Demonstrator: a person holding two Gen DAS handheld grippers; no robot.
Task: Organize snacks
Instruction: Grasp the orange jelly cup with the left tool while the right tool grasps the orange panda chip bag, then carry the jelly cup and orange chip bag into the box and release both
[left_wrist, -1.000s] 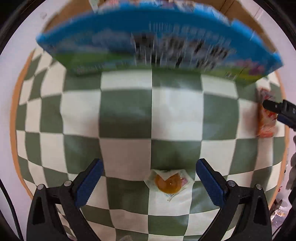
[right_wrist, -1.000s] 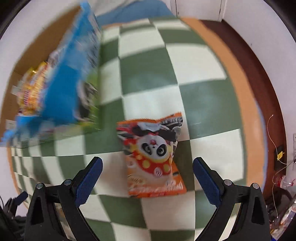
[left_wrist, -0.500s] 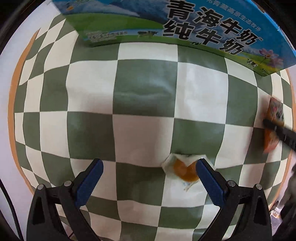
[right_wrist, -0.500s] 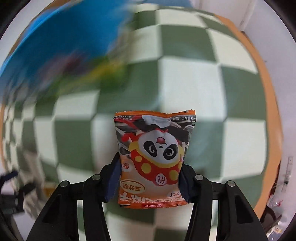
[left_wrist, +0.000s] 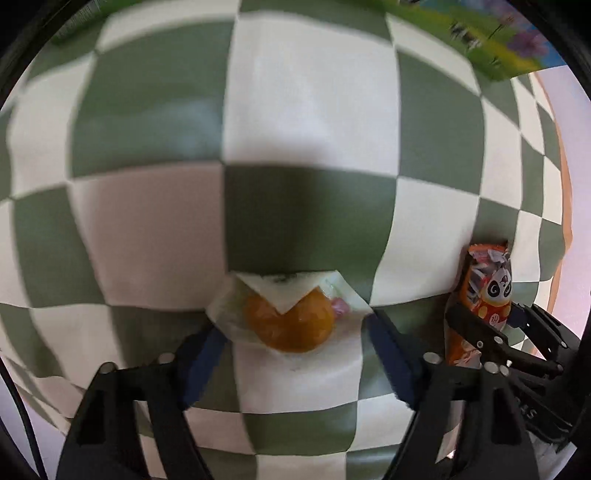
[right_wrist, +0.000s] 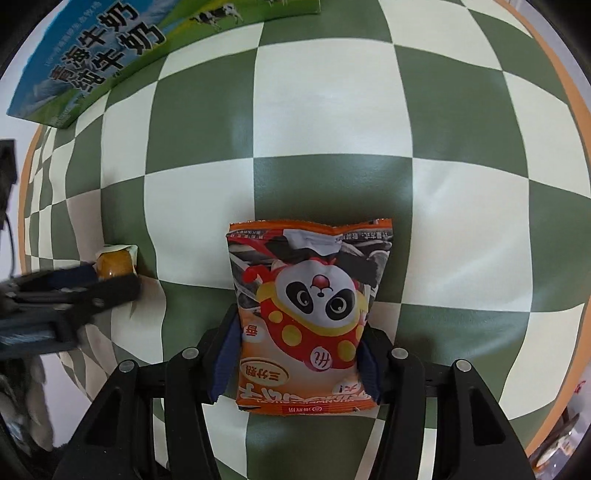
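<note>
Since half a second ago the left gripper (left_wrist: 295, 354) has dropped closer to the jelly cup (left_wrist: 288, 317), which now sits right at its fingertips instead of beside the right one, and the jaws have narrowed a lot; the left view is motion-blurred. The right gripper (right_wrist: 293, 354) is unchanged in grip, still clamped on the panda snack bag (right_wrist: 308, 314), and its view is now sharp where it was blurred before. Left jaws stand apart, one blue pad on each side of the cup's clear wrapper, near its edges; I cannot tell whether they touch it. Right jaws press both sides of the bag's lower half, its top edge pointing away from the camera. In the left view the bag and right gripper (left_wrist: 480, 325) show at the right edge, near the cup. In the right view the cup (right_wrist: 114, 264) and left gripper (right_wrist: 110, 280) sit at the left edge. Surface is a green and white checked cloth (right_wrist: 332, 110) over an orange-rimmed table (right_wrist: 565, 85). A blue and green milk box (right_wrist: 107, 55) lies at the far left of the cloth; its corner (left_wrist: 495, 40) shows top right in the left view. White wall beyond.
</note>
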